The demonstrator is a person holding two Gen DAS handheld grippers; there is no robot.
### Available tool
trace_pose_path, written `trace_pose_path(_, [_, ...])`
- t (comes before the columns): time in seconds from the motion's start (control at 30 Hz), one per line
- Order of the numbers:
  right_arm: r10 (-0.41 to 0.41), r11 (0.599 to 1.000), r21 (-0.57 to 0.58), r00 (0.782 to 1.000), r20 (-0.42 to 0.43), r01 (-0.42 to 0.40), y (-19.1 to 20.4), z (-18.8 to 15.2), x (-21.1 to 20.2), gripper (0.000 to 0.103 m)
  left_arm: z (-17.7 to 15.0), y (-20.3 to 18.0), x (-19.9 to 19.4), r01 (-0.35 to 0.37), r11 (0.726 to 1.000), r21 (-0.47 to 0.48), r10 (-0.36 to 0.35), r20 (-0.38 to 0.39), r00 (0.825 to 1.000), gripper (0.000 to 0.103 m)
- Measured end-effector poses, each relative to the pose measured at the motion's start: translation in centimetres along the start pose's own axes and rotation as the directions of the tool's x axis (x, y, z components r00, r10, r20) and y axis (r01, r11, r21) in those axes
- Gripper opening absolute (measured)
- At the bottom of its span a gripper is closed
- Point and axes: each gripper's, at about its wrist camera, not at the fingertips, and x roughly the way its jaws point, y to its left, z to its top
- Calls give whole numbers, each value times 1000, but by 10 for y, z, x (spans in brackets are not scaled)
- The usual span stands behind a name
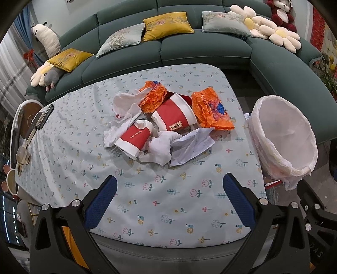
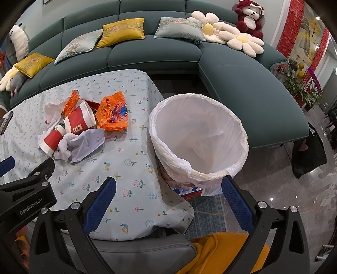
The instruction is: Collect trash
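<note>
Nearest, left gripper (image 1: 169, 196) spread wide over the near edge of the table, blue-padded fingers (image 1: 101, 203) well apart, nothing between them. Right gripper (image 2: 168, 198) likewise wide open and empty, one finger over the tablecloth, the other just below the rim of the trash bin (image 2: 199, 134). Under both, grey chair back (image 2: 134, 250) and a yellow garment (image 2: 221, 253).

Beneath, flower-and-snail print tablecloth (image 1: 160, 202) draped over the table, its corner hanging down beside the bin.

Off the table's right edge, round bin lined with a white plastic bag (image 1: 282, 134), liner folded over the rim, seemingly nothing inside but the crumpled liner.

Mid-table, the trash heap: small red-and-white paper cup (image 1: 134, 140) on its side, nearest; crumpled white tissues (image 1: 160, 151) touching it; creased sheet of white paper (image 1: 193, 145) just right. Behind, larger red-and-white paper cup (image 1: 174, 114), also tipped over. Orange plastic bag (image 1: 212, 111) to its right, a second crumpled orange bag (image 1: 152, 94) behind left, more white tissue (image 1: 126, 103) to the left of that.

At the table's far left edge, dark remote-like object (image 1: 44, 117), too small to tell more.

Farthest, dark green sectional sofa (image 2: 242, 84) with yellow and grey cushions, daisy-shaped pillows (image 2: 227, 35), red-and-white plush bear (image 2: 249, 18).
</note>
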Motion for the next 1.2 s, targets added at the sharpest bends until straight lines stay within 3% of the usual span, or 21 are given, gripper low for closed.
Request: trace_pose_path(1.2, [-13, 1000, 7, 1000, -3, 13, -7, 0, 0, 96, 2, -4, -5, 52, 999, -9, -52, 0, 999, 96])
